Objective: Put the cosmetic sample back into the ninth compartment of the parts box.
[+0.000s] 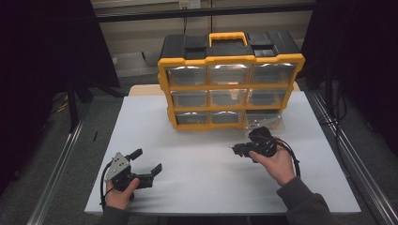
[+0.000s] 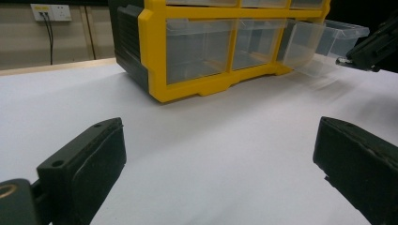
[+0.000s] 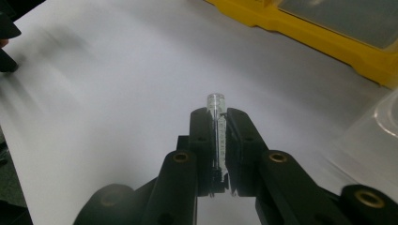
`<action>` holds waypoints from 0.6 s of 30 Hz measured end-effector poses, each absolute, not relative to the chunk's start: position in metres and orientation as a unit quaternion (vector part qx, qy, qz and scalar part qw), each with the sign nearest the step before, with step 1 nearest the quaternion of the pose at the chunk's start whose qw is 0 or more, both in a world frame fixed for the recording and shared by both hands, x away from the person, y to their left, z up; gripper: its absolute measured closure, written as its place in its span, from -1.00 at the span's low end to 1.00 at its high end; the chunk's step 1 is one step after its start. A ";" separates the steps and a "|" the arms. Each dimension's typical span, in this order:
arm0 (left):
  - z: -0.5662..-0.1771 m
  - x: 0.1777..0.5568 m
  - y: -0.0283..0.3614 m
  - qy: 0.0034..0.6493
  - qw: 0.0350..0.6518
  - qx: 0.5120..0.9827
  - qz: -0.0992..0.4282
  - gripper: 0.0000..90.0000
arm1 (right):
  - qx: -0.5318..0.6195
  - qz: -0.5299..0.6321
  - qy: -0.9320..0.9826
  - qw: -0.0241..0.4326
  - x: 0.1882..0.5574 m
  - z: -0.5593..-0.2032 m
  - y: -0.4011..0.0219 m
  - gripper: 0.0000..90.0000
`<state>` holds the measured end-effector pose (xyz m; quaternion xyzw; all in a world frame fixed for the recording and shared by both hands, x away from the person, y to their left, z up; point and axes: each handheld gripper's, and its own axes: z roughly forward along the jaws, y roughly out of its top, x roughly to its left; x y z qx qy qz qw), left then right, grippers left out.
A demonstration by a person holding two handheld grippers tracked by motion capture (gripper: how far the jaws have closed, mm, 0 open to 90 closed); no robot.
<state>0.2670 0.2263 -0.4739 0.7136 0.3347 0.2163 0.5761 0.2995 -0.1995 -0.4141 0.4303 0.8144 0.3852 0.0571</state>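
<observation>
A yellow and black drawer cabinet (image 1: 230, 82) stands at the back of the white table (image 1: 202, 150); its bottom right clear drawer (image 2: 324, 44) is pulled out. My right gripper (image 3: 218, 117) is shut on a small clear tube (image 3: 217, 124) whose tip pokes out past the jaws. In the high view the right gripper (image 1: 237, 149) hovers just in front of the open drawer (image 1: 263, 121). My left gripper (image 1: 149, 161) rests low at the front left, its jaws wide apart with nothing between them. In the left gripper view, the cabinet (image 2: 197, 51) stands ahead and the right gripper (image 2: 371, 47) is at far right.
Black metal rails (image 1: 61, 168) run along both sides of the table. A wall socket (image 2: 50, 11) sits on the back wall. Bare white tabletop lies between the two grippers and in front of the cabinet.
</observation>
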 end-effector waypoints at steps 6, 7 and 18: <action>-0.474 0.267 0.226 0.336 0.578 0.713 0.214 -0.94 | 0.433 0.391 0.810 0.057 0.302 -0.407 -0.204 0.81; -0.474 0.267 0.226 0.336 0.578 0.713 0.214 -0.94 | 0.434 0.388 0.811 0.058 0.302 -0.406 -0.204 0.81; -0.474 0.267 0.226 0.335 0.578 0.712 0.215 -0.94 | 0.434 0.393 0.809 0.059 0.306 -0.394 -0.209 0.81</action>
